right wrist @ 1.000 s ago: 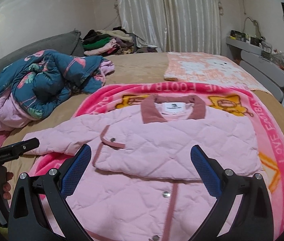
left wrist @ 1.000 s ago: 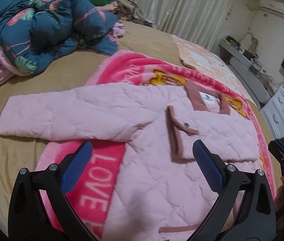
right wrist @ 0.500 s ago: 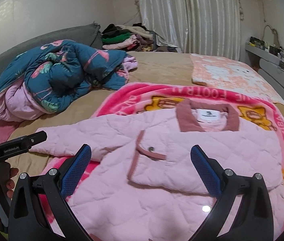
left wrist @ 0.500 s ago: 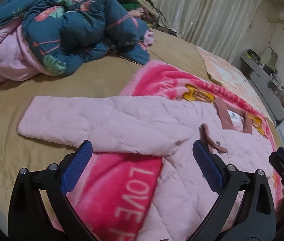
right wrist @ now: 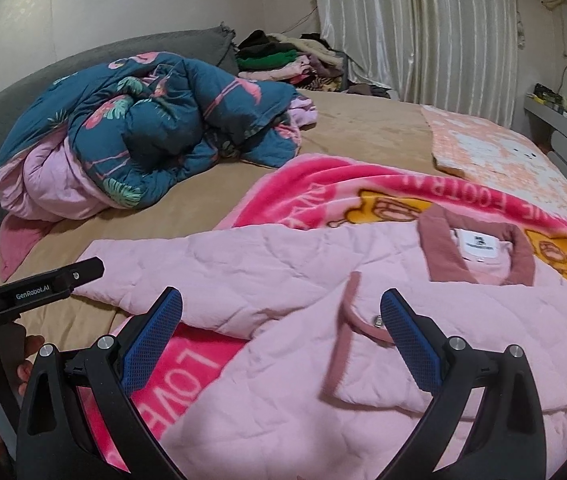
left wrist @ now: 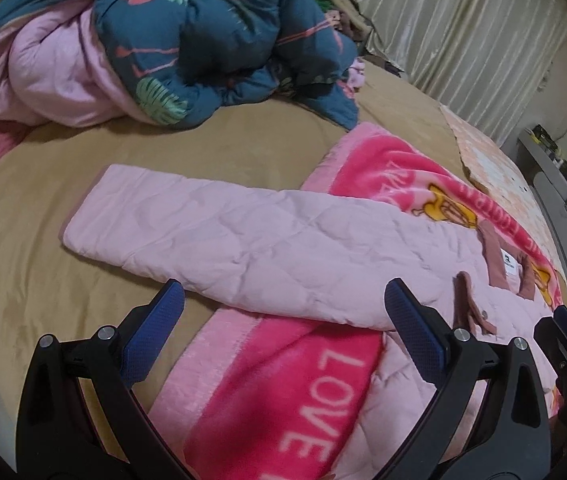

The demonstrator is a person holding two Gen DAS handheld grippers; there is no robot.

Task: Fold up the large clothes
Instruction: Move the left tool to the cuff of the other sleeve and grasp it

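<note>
A pink quilted jacket (left wrist: 267,248) lies flat on a pink printed blanket (left wrist: 283,380) on the bed. Its right side is folded over the chest; its left sleeve (left wrist: 155,216) stretches out onto the tan sheet. The jacket also shows in the right wrist view (right wrist: 283,280), with its dusty-rose collar (right wrist: 479,252). My left gripper (left wrist: 283,320) is open and empty, just short of the outstretched sleeve. My right gripper (right wrist: 281,328) is open and empty, above the jacket's chest near the sleeve's root.
A crumpled teal flamingo duvet (left wrist: 187,40) lies at the back left of the bed. A peach patterned cloth (right wrist: 503,164) lies at the back right. A clothes pile (right wrist: 291,60) sits by the curtains. Shelves and drawers (left wrist: 563,184) stand along the right.
Both grippers have moved left across the jacket, from its body towards the outstretched left sleeve. Both stay open and empty. The jacket has not moved.
</note>
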